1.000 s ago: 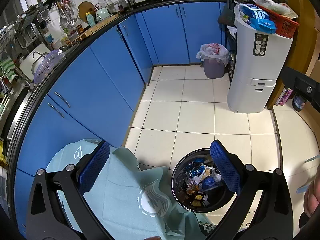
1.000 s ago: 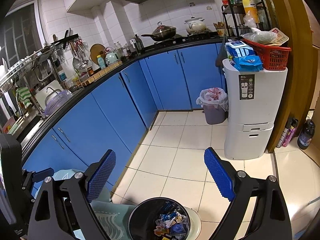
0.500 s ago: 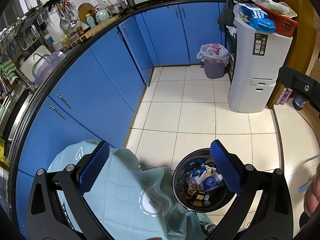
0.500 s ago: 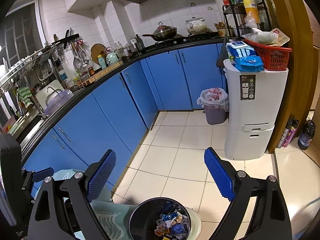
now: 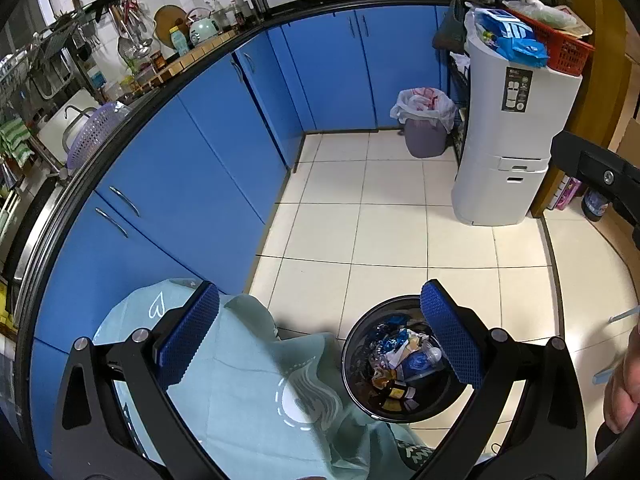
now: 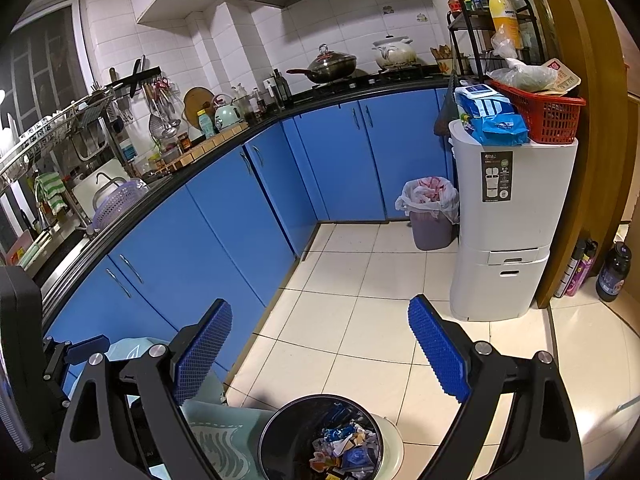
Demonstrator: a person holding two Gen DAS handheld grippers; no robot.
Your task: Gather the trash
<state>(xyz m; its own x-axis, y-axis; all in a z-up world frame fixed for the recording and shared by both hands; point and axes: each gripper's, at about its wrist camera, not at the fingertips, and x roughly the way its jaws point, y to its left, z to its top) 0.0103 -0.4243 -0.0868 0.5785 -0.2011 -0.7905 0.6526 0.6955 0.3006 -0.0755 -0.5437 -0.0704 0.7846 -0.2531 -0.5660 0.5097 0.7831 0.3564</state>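
Observation:
A round black bin point(image 5: 362, 344) full of wrappers, bottles and crumpled paper point(image 5: 404, 360) stands on the tiled floor beside a pale green cloth point(image 5: 248, 392). My left gripper point(image 5: 318, 340) hovers above both, open and empty, its right blue pad in front of the bin's rim. In the right wrist view the same bin point(image 6: 280, 436) sits low in the middle, with trash point(image 6: 344, 452) inside. My right gripper point(image 6: 320, 354) is open and empty above it. A hand point(image 5: 624, 388) shows at the right edge of the left wrist view.
Blue cabinets point(image 6: 224, 240) curve along the left under a black counter crowded with kitchenware. A white tall unit point(image 6: 508, 232) with a red basket point(image 6: 548, 114) stands at the right. A small lined bin point(image 6: 430, 216) sits in the far corner. Bottles point(image 6: 612, 272) stand by the wooden door frame.
The left wrist view has drifted very slightly; both grippers stay open and empty above the bin. Nothing was picked up or dropped.

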